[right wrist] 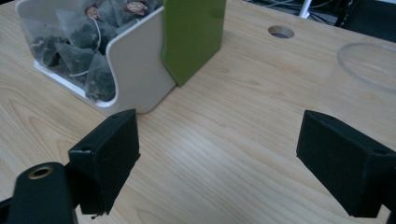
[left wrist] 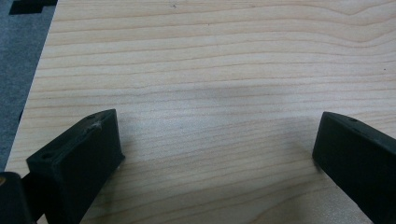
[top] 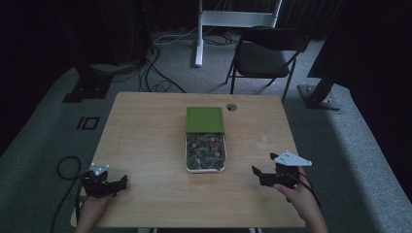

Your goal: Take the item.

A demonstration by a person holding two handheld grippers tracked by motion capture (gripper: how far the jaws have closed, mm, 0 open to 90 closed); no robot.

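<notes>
Your left hand-held gripper [top: 118,184] and right hand-held gripper [top: 256,171] rest near the table [top: 145,141] edge, jaws spread, empty. Mid-table sits the white box [top: 206,166] of tea bags [right wrist: 86,63], green lid [top: 204,119] just behind. Bags look light, soft, crushable; pinch gently by a corner.

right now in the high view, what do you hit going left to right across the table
left claw → white box of tea bags with its green lid → right claw. The clear round thing on the table at the right gripper view's right edge is too faint to place in this order.
</notes>
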